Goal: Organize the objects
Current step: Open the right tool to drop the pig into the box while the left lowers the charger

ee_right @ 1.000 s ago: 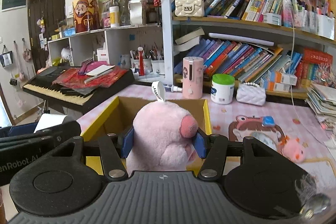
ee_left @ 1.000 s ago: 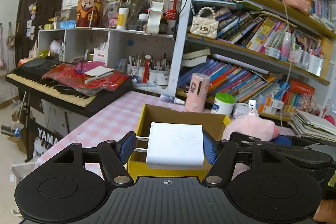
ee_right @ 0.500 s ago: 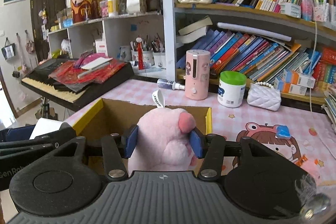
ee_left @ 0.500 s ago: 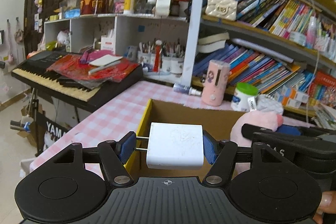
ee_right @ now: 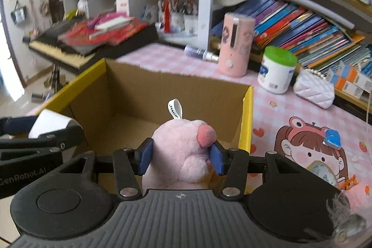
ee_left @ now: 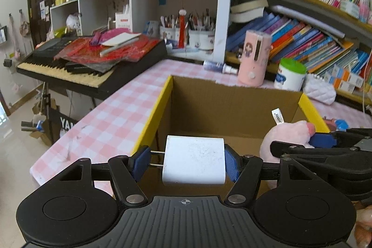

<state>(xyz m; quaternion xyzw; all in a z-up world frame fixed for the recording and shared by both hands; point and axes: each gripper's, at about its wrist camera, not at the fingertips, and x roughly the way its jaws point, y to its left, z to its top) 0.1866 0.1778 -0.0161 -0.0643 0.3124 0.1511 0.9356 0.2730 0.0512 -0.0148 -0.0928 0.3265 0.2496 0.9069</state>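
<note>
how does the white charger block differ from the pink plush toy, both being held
The white plastic charger block is hard, flat-sided and has metal prongs; the pink plush toy is soft, rounded and carries a white fabric tag. Both are clamped between blue-padded fingers above the open cardboard box.

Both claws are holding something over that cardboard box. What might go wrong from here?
The white charger hangs near the cardboard box's near wall, so it might drop onto the rim. The left gripper and right gripper, holding the pink plush toy, sit close together and might bump.
</note>
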